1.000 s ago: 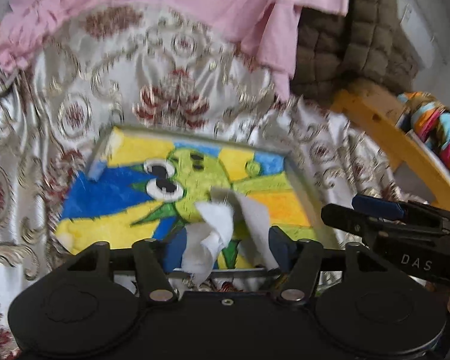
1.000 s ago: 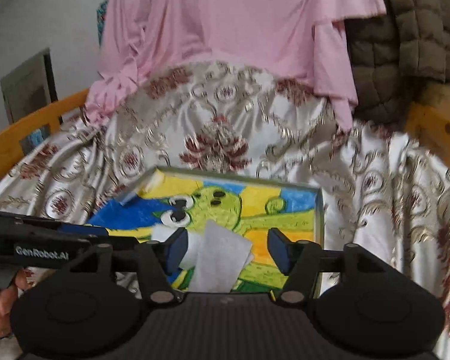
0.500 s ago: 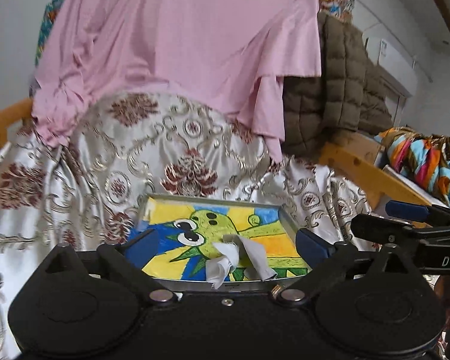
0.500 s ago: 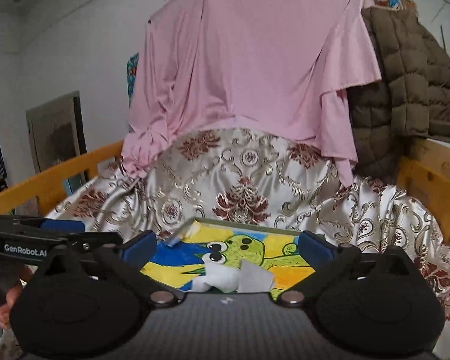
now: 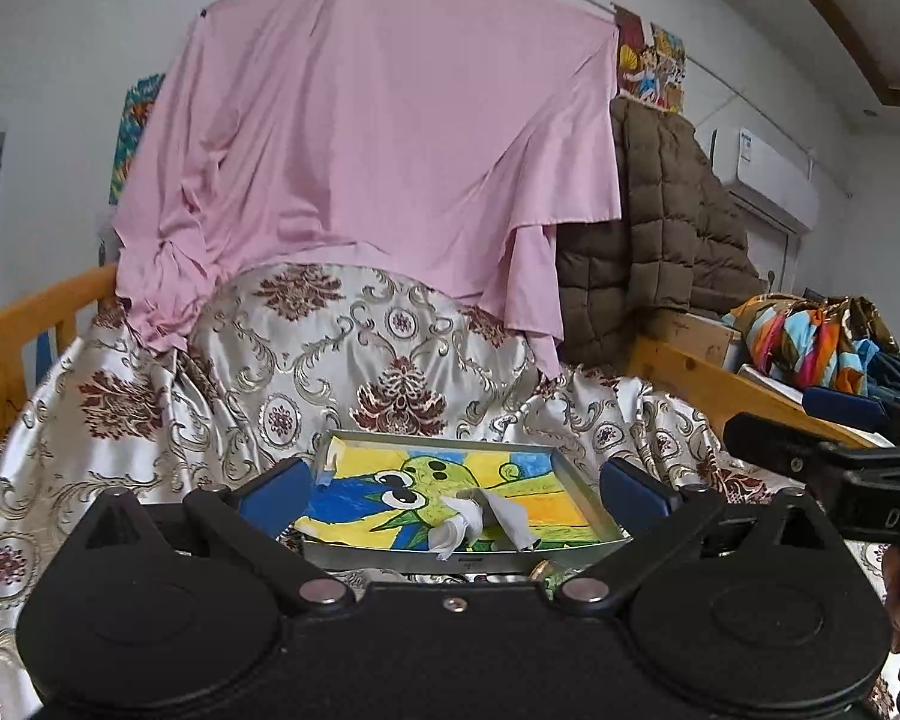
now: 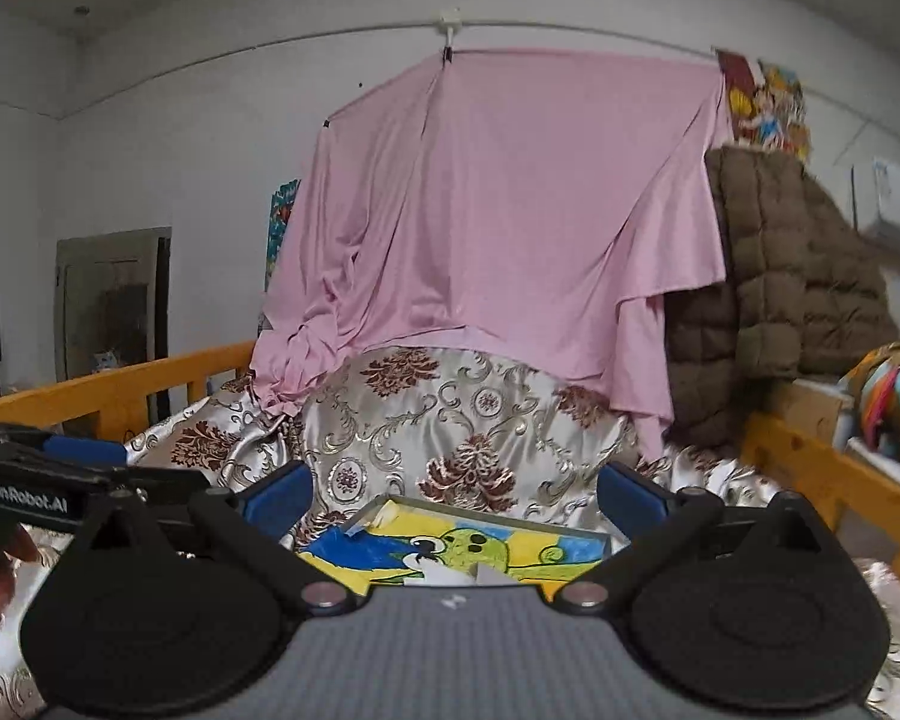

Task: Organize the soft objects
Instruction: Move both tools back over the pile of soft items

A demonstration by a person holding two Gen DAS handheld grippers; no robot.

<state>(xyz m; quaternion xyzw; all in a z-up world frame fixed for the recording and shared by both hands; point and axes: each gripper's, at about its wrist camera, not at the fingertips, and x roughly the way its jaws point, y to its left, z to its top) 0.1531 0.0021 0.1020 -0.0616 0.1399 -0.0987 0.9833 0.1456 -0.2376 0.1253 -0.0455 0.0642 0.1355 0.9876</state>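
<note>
While a pink sheet point(image 5: 366, 162) is hung on the wall behind the metal tray point(image 5: 582, 495), a floral satin cloth point(image 5: 306, 360) is spread under the tray. A brown quilted jacket point(image 5: 660, 240) is seen behind and right of it. The crumpled white tissue point(image 5: 480, 519) is laid inside the tray, near its front edge. The left gripper point(image 5: 450, 489) and the right gripper point(image 6: 453, 495) are both kept wide, with nothing held.

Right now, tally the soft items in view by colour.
Pink sheet: 1
Brown quilted jacket: 1
Patterned satin cloth: 1
Multicolour fabric bundle: 1
White tissue on the tray: 1
Total: 5
</note>
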